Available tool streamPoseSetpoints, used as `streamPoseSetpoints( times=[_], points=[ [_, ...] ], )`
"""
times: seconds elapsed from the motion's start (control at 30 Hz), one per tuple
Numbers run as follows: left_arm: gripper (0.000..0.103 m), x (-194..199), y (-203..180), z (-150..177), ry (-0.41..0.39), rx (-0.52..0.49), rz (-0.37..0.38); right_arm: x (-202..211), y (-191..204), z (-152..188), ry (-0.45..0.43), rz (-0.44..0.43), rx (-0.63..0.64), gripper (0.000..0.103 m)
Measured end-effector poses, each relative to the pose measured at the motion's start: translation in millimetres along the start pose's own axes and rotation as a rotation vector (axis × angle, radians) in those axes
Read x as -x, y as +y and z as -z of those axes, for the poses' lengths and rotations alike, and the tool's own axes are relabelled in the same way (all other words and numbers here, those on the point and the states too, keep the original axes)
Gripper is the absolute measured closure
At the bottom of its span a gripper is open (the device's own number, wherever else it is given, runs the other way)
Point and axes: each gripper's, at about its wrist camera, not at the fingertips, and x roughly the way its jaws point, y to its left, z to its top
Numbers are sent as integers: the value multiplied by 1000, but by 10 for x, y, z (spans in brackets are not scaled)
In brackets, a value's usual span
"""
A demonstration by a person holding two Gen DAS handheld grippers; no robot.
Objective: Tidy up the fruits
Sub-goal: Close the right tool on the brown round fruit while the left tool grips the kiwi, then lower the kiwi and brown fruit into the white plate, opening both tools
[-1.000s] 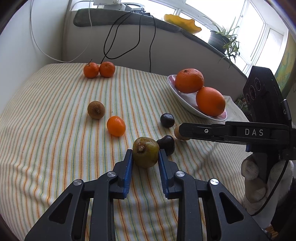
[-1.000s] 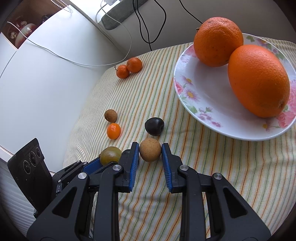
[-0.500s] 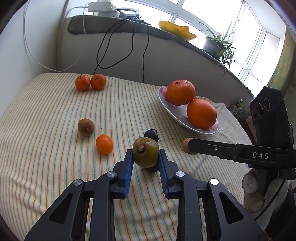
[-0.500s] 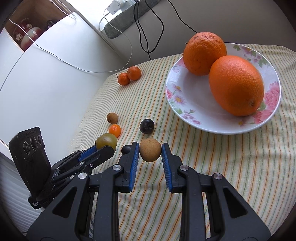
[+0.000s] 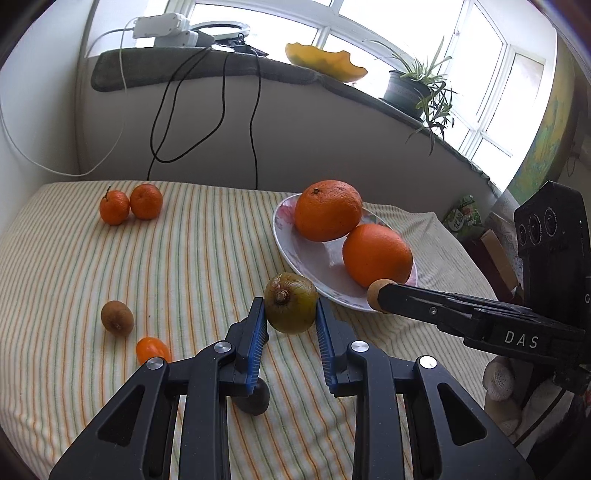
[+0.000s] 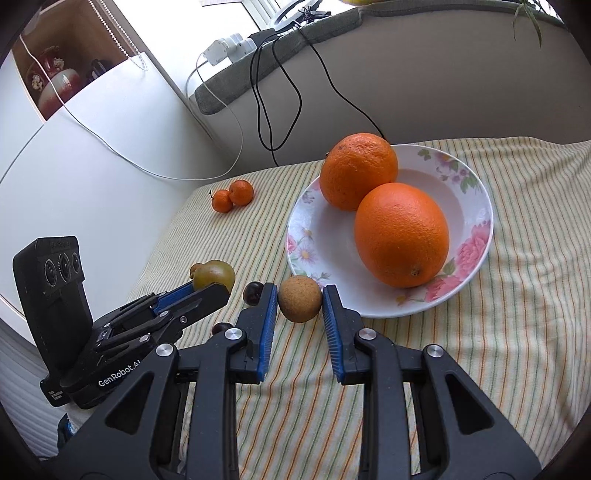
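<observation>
Greenish fruit [image 5: 291, 308] between left claw [image 5: 290, 321] pads

A lived-in home room. The bench [image 5: 184, 266] wore a striped cloth, with a floral plate [image 6: 476, 206] on it. The window sill [image 5: 258, 72] carried a potted plant [image 5: 417, 88], a yellow dish [image 5: 325, 64] and a power strip [image 5: 162, 26] trailing cables. A shelf held a decorated vase [image 6: 51, 79].
</observation>
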Motion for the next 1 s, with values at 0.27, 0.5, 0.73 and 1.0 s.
streamPoseSetpoints(
  times=[0.27, 0.5, 0.73, 1.0],
  points=[
    [78, -193, -68, -196, 6, -18, 7, -62, 34, -10, -2, 25, 34, 77],
    [78, -330, -91, -319, 19, -33, 7, -105, 123, -33, -19, 80, 107, 77],
    [78, -442, -152, -407, 33, -53, 3, -152, 211, -37, -34, 130, 178, 77],
    [78, -522, -223, -445, 46, -67, -1, -162, 281, -50, -42, 164, 206, 77]
  ],
)
